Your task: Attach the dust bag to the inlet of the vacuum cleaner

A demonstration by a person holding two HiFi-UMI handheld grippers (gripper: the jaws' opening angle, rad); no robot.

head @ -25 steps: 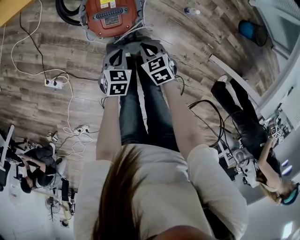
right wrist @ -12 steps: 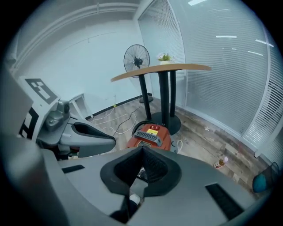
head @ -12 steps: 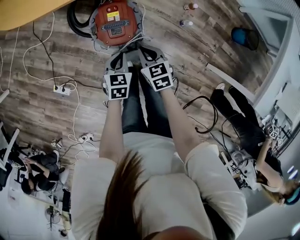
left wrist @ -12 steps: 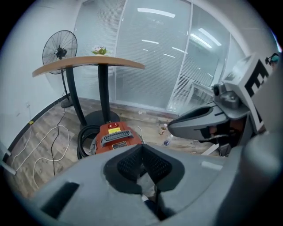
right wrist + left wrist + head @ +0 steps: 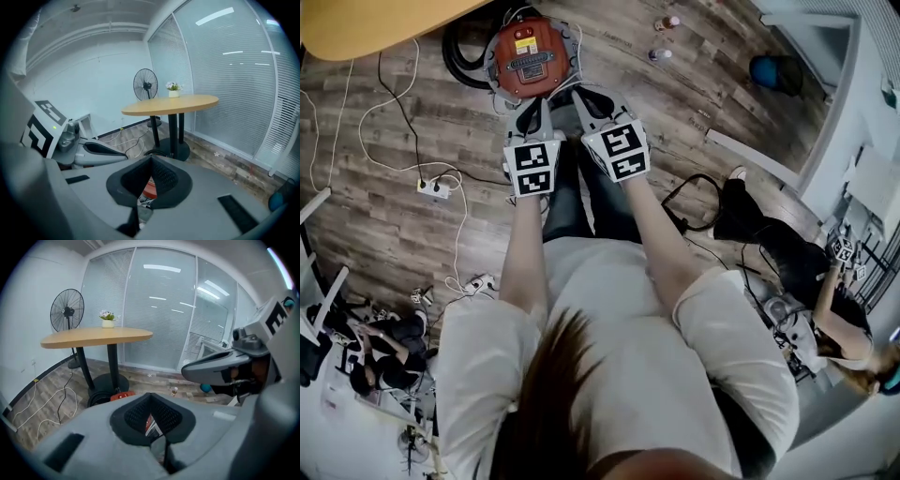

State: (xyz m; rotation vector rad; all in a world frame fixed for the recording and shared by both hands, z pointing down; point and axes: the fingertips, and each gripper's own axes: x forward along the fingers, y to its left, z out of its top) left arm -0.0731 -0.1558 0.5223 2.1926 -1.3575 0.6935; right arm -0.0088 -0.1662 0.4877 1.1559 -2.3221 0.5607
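Note:
The orange-red vacuum cleaner [image 5: 530,56] stands on the wood floor by the table's foot, far below both grippers. My left gripper [image 5: 532,111] and right gripper [image 5: 587,99] are held side by side in the air above it, pointing down toward it. Both are shut with nothing between the pads. In the left gripper view the shut left gripper [image 5: 151,422] shows a sliver of the vacuum cleaner [image 5: 123,395] beyond it, with the right gripper [image 5: 220,369] alongside. The right gripper [image 5: 144,182] view shows the same red body [image 5: 149,188] through the notch. I cannot make out a dust bag.
A round wooden table [image 5: 375,23] on a black pedestal stands beside the vacuum, with a coiled black hose [image 5: 457,56] at its base. A power strip [image 5: 431,186] and white cables lie left. A person [image 5: 769,248] sits on the floor at right. A standing fan [image 5: 67,310] is by the wall.
Both grippers have risen well above the floor, still shut and side by side. The vacuum cleaner now looks smaller and farther below them.

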